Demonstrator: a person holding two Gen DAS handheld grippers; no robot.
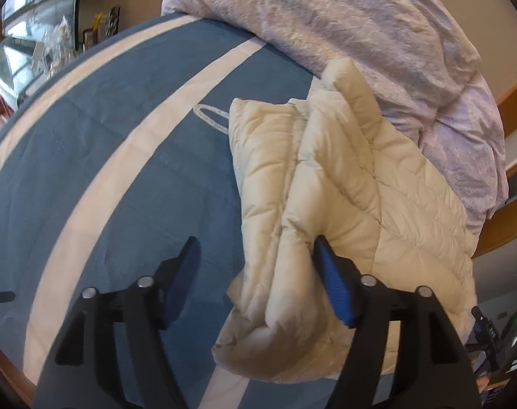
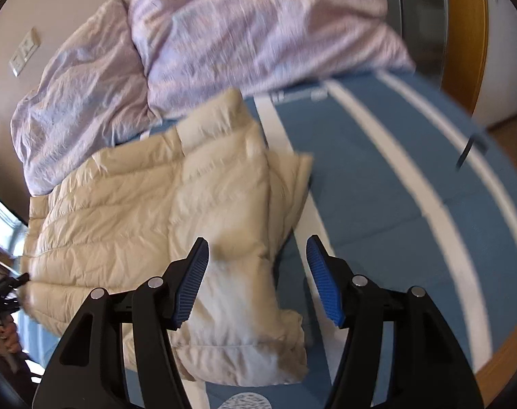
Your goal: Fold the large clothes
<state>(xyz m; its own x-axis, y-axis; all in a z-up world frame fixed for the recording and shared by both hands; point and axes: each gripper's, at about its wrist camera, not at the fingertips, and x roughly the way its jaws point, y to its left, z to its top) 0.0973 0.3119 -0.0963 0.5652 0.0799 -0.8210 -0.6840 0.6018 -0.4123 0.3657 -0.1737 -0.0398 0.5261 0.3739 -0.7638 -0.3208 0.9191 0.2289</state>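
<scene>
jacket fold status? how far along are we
Done: the cream puffer jacket lies on the blue striped bedspread with a side panel or sleeve already folded lengthwise over the body.
In hand: nothing. The left gripper and the right gripper are both open, over the jacket's near end.
Left: the fold looks loose and long, so a crosswise fold probably remains. The lilac duvet sits behind it.

Quilted, faintly glossy cream jacket [image 1: 330, 204] lies on matt striped bedsheet [image 1: 149, 170].

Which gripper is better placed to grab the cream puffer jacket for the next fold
Right, probably. The right gripper is open with the cream puffer jacket folded edge between its fingers; the left gripper merely brushes it with one finger.
</scene>
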